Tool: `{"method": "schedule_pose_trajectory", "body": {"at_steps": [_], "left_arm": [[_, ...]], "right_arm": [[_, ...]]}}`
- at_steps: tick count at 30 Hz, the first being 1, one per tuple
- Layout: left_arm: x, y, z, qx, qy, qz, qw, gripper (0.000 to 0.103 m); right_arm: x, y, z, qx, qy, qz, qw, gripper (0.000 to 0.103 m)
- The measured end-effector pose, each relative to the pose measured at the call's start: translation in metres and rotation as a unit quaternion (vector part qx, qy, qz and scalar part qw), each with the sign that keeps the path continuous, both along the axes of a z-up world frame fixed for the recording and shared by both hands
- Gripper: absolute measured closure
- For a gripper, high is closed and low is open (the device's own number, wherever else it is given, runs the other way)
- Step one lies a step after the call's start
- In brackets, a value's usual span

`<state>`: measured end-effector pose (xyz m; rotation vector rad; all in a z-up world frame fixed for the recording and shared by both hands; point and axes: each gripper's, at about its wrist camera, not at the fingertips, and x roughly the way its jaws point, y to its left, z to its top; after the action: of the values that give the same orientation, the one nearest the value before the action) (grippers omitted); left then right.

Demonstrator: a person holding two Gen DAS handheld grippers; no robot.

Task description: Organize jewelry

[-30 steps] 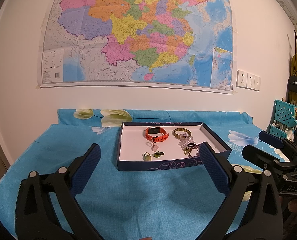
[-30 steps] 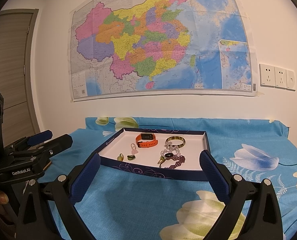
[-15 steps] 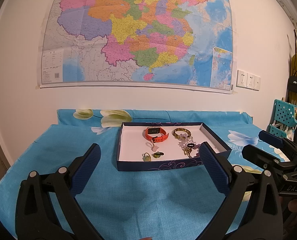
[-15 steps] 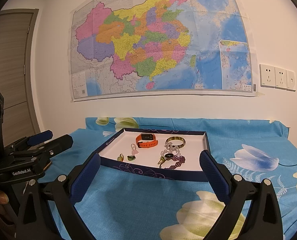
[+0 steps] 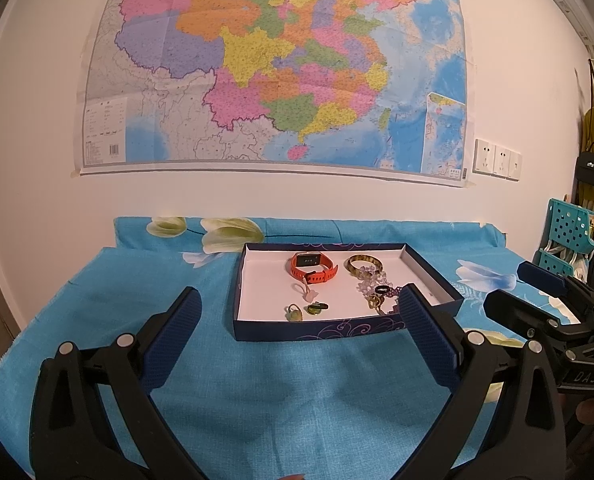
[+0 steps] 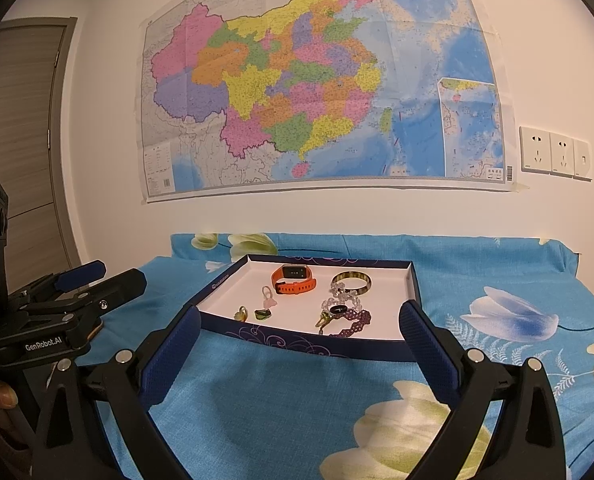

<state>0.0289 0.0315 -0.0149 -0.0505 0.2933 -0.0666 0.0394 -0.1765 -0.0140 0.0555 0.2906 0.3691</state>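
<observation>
In the left wrist view, the left gripper [image 5: 297, 312] hangs above the blue flowered cloth [image 5: 257, 392] on the tabletop, its jaws spread wide and holding nothing. Just ahead sits a shallow navy box [image 5: 317, 330] with a white floor. Inside lie an orange watch [image 5: 312, 266] at the back, a mottled bangle [image 5: 364, 265] to its right, a tangle of bead bracelets [image 5: 377, 294] with a black ring [image 5: 381, 289] near the right wall, and small pendants [image 5: 305, 308] towards the front. The right gripper [image 5: 537, 312] shows at the right edge, apart from the box.

In the right wrist view, the right gripper [image 6: 297, 332] also has its jaws wide apart and empty, framing the box [image 6: 297, 344]. The watch [image 6: 293, 279], bangle [image 6: 351, 283], bead bracelets [image 6: 347, 316] and pendants [image 6: 257, 312] all rest on the box floor. The left gripper [image 6: 77, 296] stands to the left, over the cloth [image 6: 297, 408]. A map [image 6: 321, 80] hangs on the wall behind.
</observation>
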Motion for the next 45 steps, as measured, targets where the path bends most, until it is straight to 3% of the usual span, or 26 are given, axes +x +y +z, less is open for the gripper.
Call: {"method": "schedule_pose_trajectory", "body": {"at_steps": [45], "left_arm": [[-0.0006,-0.0026,-0.0057,0.0,0.003,-0.001,1.0,0.006]], "right_arm": [[0.001,0.0002,-0.0056,-0.001,0.007,0.0,1.0,0.007]]}}
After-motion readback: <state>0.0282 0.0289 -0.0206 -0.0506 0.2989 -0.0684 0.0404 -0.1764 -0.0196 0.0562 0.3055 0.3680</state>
